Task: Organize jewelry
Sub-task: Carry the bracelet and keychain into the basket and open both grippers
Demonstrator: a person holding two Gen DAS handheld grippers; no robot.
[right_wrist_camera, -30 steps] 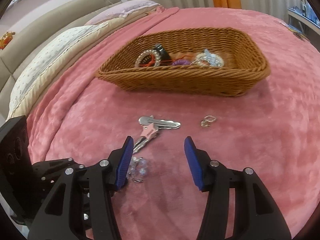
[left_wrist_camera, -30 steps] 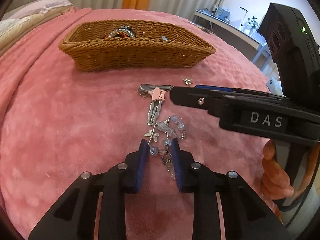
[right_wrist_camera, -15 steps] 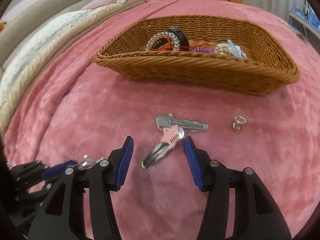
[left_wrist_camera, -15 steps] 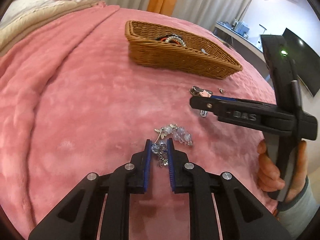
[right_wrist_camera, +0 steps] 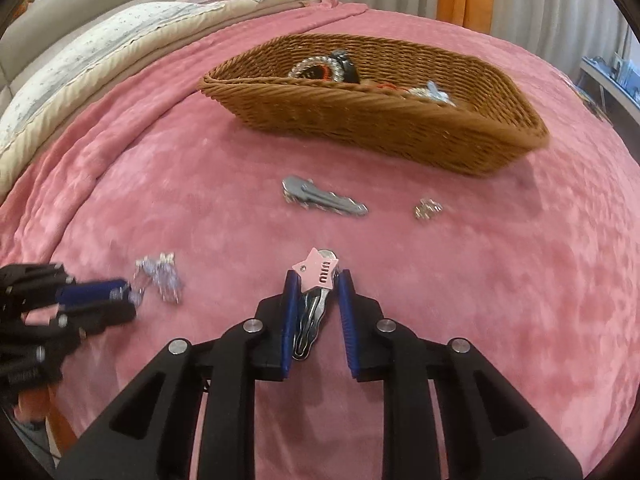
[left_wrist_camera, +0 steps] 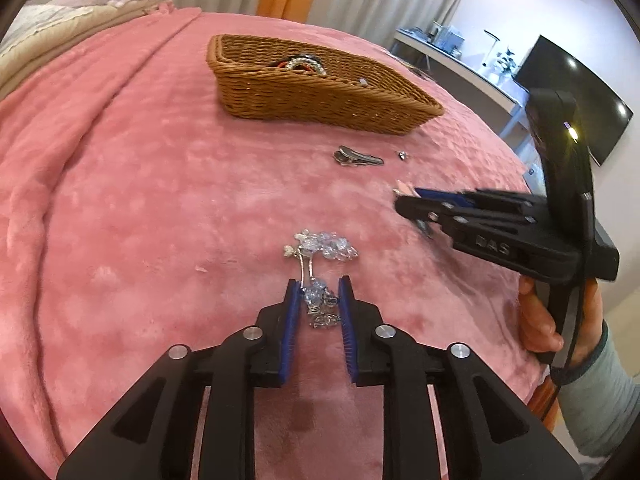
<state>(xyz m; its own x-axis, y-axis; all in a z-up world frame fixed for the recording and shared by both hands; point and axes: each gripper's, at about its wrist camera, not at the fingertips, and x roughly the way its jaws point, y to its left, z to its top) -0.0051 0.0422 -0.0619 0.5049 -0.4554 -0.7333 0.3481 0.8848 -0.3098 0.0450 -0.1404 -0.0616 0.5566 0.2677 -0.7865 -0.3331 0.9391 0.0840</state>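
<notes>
- Gathering loose pieces off the pink plush blanket (right_wrist_camera: 500, 300) for the brown woven wicker basket (right_wrist_camera: 400, 136), which already holds bracelets and beads; judged mid-task, with four pieces not yet in.
- Right gripper (right_wrist_camera: 317, 292): jaws closing around the silver hair clip with a pink star charm (right_wrist_camera: 316, 276). Clip lies between the blue pads, nearer the camera than the basket; star pokes out past the tips. Left pad looks against the clip, right pad shows a slim gap, so not a firm pinch yet.
- Left gripper (left_wrist_camera: 319, 300): jaws opening, spread either side of the clear blue-tinted bead and silver chain piece (left_wrist_camera: 320, 248). Its near end sits between the pads but is not pressed; the rest trails toward the basket.
- Plain silver hair clip (right_wrist_camera: 320, 198) and small silver ring-like trinket (right_wrist_camera: 427, 208) lie just in front of the basket's near wall, apart from each other.
- Next move likely needs the right pads fully seated, then a lift over the basket rim; the thin, slick clip could twist out.
- Left must re-close on the beads; dangling chain may snag the plush.
- Writing: "miu" cut-out lettering on the star; "DAS", blurred, on the right gripper's body in the left wrist view.
</notes>
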